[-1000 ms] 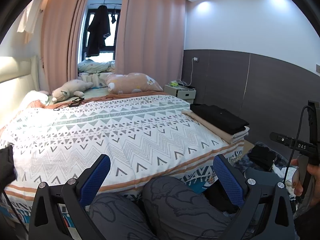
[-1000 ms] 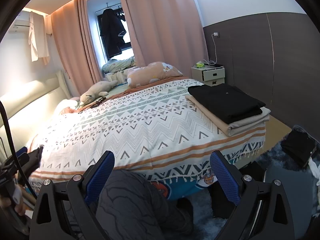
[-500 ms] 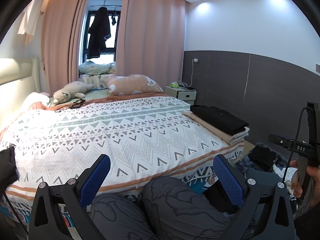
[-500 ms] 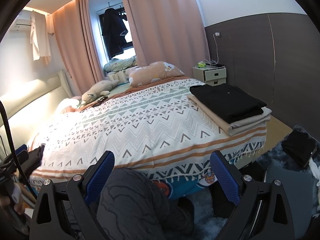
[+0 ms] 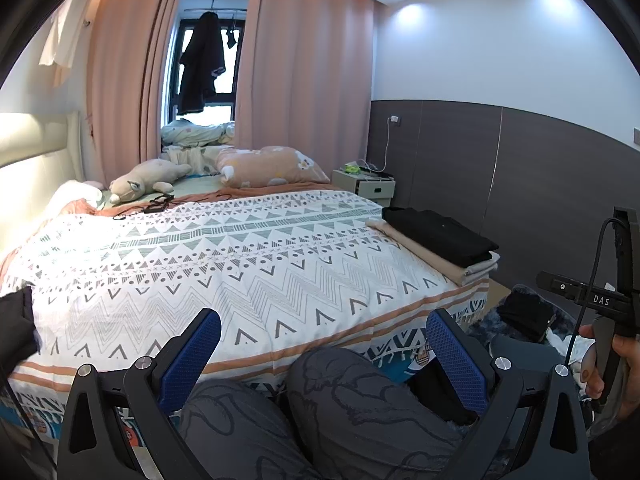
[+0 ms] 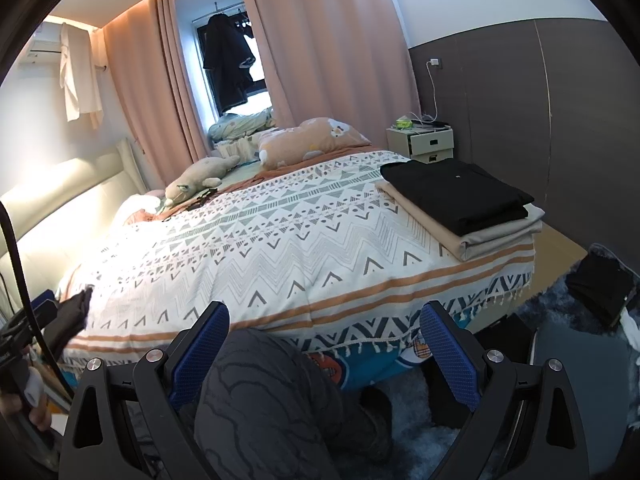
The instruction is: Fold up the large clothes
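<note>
A folded black garment [image 6: 456, 194] lies on a folded beige one [image 6: 492, 236] at the bed's right near corner; the stack also shows in the left wrist view [image 5: 440, 236]. My left gripper [image 5: 322, 354] is open and empty, held low before the bed's foot, above the person's grey-trousered knees [image 5: 340, 400]. My right gripper [image 6: 324, 346] is open and empty, also low at the foot of the bed. A dark cloth [image 5: 14, 332] hangs at the left edge of the left view and shows in the right view [image 6: 72, 316]; what holds it is unclear.
The bed has a white zigzag-patterned cover [image 5: 224, 264]. A plush toy [image 5: 148, 180] and a pink pillow [image 5: 268, 166] lie at the far side. A nightstand [image 6: 420, 142] stands by the dark wall panel. Dark clothes [image 6: 600, 288] lie on the blue rug at right.
Both views have shifted only slightly. The dark cloth at the left edge has moved a little. Both grippers stay open.
</note>
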{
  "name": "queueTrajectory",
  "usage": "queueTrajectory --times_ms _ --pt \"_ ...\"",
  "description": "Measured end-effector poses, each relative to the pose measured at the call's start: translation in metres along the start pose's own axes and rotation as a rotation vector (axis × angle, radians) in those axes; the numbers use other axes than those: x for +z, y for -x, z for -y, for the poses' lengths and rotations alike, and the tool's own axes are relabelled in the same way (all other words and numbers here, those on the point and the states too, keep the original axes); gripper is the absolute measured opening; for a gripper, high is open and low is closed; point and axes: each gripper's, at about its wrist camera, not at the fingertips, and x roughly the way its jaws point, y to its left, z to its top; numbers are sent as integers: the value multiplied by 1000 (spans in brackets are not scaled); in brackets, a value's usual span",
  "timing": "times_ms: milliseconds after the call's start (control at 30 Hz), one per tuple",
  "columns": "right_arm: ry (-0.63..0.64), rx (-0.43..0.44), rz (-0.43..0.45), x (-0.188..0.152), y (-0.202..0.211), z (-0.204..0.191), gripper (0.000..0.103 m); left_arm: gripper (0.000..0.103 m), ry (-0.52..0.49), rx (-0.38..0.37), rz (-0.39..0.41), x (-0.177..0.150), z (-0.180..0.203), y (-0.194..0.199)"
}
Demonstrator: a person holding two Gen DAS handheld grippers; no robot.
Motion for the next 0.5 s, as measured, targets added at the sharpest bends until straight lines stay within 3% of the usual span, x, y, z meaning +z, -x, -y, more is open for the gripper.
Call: queueTrajectory --times_ms 500 --pt "4 -1 -6 -3 0 -1 97 103 26 1 -2 -2 -4 3"
